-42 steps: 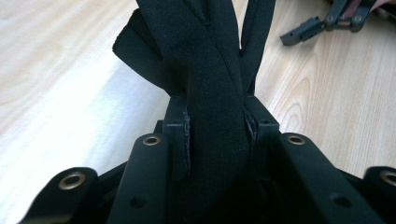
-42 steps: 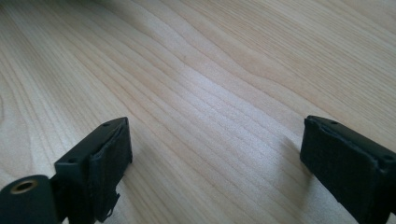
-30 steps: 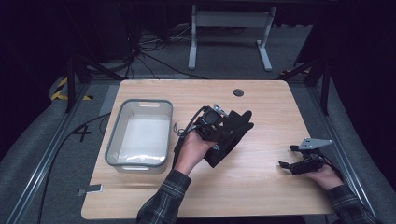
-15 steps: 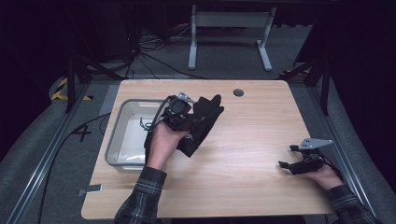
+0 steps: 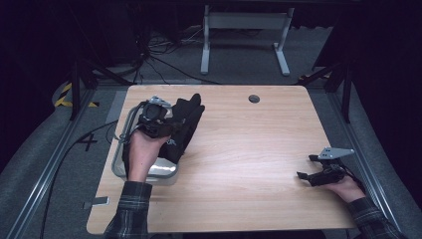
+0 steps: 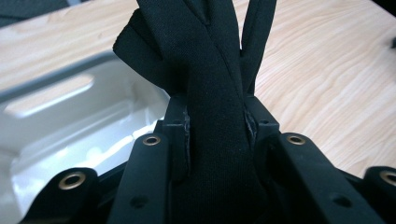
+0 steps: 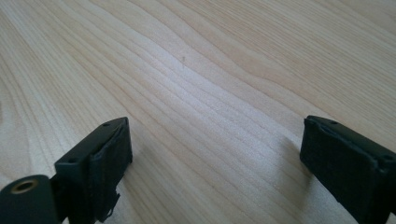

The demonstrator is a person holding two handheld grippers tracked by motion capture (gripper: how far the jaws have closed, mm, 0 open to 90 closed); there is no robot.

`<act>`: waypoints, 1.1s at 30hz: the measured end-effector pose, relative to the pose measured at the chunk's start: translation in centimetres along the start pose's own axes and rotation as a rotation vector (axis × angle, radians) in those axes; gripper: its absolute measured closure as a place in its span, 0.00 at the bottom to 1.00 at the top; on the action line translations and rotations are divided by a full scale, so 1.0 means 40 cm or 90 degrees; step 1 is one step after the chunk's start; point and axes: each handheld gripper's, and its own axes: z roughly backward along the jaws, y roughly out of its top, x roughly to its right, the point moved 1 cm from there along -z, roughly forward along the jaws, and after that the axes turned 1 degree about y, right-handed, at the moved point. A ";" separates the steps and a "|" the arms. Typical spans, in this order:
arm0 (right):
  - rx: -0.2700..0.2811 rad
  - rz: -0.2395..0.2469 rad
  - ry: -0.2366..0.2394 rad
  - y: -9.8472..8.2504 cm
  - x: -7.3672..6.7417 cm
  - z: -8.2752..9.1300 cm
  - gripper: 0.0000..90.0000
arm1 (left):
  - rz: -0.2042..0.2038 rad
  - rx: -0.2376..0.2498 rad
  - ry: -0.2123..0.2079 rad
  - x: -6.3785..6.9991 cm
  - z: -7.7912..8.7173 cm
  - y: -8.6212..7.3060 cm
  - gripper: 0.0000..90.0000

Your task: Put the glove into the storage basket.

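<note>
At the left edge of the pale wooden worktop (image 5: 249, 149) sits a shallow, clear plastic rectangular bin (image 5: 149, 171), its pale floor showing in the left gripper view (image 6: 70, 121). Above its right rim, the left tongs (image 5: 169, 127) clamp a limp black fabric glove (image 5: 184, 124); in the left gripper view the cloth (image 6: 215, 140) is pinched tight between the two pads, its fingers fanning out beyond them over the bin's edge and the bare wood. Well apart, near the worktop's right edge, the right tongs (image 5: 307, 168) rest low on the wood with jaws spread wide and nothing between them (image 7: 215, 158).
</note>
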 end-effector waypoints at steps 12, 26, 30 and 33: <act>0.001 -0.002 -0.003 0.000 0.000 0.000 0.11 | 0.066 -0.046 0.030 -0.123 -0.046 -0.093 0.76; 0.001 -0.003 -0.004 0.000 0.000 -0.001 0.11 | 0.068 -0.127 0.027 -0.183 -0.138 -0.143 0.71; 0.001 -0.003 -0.004 0.000 0.000 -0.001 0.11 | 0.071 -0.143 0.034 -0.191 -0.153 -0.151 0.61; 0.001 -0.003 -0.004 0.000 0.000 0.000 0.11 | 0.070 -0.130 0.049 -0.195 -0.152 -0.152 0.45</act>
